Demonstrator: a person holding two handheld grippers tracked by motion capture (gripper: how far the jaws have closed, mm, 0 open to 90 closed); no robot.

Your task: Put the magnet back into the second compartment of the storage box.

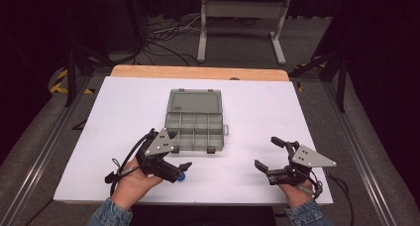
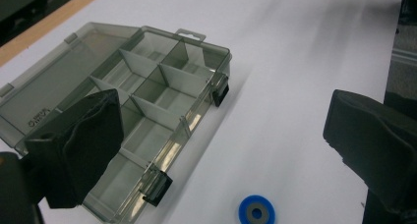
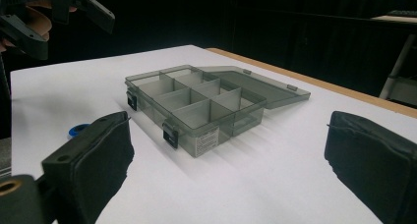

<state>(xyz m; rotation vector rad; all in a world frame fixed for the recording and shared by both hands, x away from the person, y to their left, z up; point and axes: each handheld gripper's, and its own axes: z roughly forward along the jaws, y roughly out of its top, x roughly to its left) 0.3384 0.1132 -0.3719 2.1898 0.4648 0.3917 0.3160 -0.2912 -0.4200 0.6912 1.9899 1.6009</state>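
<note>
**Blue ring beneath the left gripper, open organiser box beyond**

Dark curtains and a cable-strewn floor surround a white desk (image 1: pixel 124 117) whose far edge shows a strip of bare wood. Reading from the left: the left gripper (image 1: pixel 179 169) hangs near the front edge of the desk, left of centre, its jaws spread apart and holding nothing. A small blue ring (image 2: pixel 256 212) with a grey centre lies flat on the desk just below and between these jaws; in the high view it peeps out at the gripper's tip. Being round, it has no long axis to align with. The left gripper is by far the nearer of the two, and the ring lies directly ahead of it and slightly down, so a short descent would probably bring the jaws around it.

Just beyond, toward the middle of the desk, stands a grey translucent organiser box (image 1: pixel 194 124), lid folded back flat toward the far edge, its compartments apparently empty. Two dark latches face the front edge. The box's front wall lies near the ring but apart from it, leaving the approach unobstructed.

At the right, the right gripper (image 1: pixel 267 154) rests near the front edge, well apart from ring and box, jaws likewise parted and empty.
</note>
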